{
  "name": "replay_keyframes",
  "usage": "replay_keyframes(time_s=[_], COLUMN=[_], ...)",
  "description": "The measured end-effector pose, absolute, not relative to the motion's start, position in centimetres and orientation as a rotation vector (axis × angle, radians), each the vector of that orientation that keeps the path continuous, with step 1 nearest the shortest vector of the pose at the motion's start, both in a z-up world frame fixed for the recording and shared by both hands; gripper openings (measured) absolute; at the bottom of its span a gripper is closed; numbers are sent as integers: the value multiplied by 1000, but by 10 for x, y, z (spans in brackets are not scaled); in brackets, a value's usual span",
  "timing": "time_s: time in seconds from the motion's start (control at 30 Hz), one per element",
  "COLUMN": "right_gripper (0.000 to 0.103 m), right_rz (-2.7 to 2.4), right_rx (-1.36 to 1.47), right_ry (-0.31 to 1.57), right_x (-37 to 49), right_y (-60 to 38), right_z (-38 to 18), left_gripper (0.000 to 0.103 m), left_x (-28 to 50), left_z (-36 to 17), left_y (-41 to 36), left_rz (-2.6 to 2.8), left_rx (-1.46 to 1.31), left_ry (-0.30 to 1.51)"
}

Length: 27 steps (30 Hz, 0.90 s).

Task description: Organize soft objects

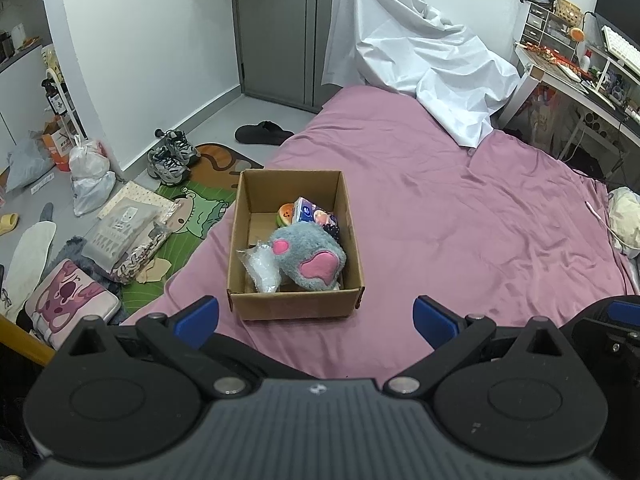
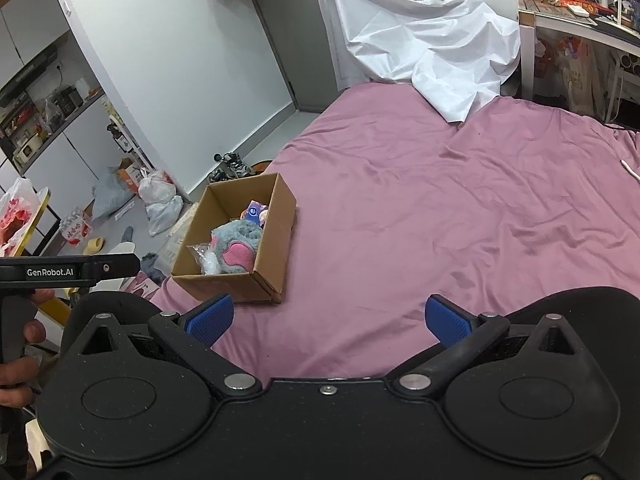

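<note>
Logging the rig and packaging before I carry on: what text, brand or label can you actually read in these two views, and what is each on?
"GenRobot.AI": white lettering on the black bar of the left gripper, seen in the right wrist view.
Blue tissue pack in the cardboard box: round logo, too blurred to read.
Orange carton on the floor: print too small to read.

Pink bedsheet (image 1: 440, 208) wrinkled, covers bed. White sheet (image 1: 416, 60) draped over sth tall at far end, spills onto bed. Grey door (image 1: 276, 28) beyond. Black slipper (image 1: 262, 133) on floor nr bed corner; grey sneakers (image 1: 172, 156) beside, at edge of green cartoon mat (image 1: 192, 216). White plastic bags (image 1: 90, 176) against wall. Pink cushion (image 1: 70, 300) low left. Cluttered desk (image 1: 576, 76) far right w/ keyboard (image 1: 622, 48), monitor (image 1: 616, 4). Yellow slipper (image 2: 94, 246) on floor.
</note>
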State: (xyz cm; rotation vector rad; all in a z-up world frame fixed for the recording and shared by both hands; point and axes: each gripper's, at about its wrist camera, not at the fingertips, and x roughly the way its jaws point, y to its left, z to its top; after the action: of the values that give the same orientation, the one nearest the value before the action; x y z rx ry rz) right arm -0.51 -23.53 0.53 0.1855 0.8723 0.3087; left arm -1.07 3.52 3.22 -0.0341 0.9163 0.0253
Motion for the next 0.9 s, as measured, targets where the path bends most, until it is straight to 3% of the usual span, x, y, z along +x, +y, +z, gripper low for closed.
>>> replay_keyframes(time_s=[0.9], right_gripper=[103], right_rz=[322], right_rx=[153], right_ry=[855], right_x=[-7], right_y=[-227], right_z=[13], left_gripper=[102], left_x=[-12], left_z=[37], left_y=[33], left_rz=[21], left_rx=[-42], left_ry=[907])
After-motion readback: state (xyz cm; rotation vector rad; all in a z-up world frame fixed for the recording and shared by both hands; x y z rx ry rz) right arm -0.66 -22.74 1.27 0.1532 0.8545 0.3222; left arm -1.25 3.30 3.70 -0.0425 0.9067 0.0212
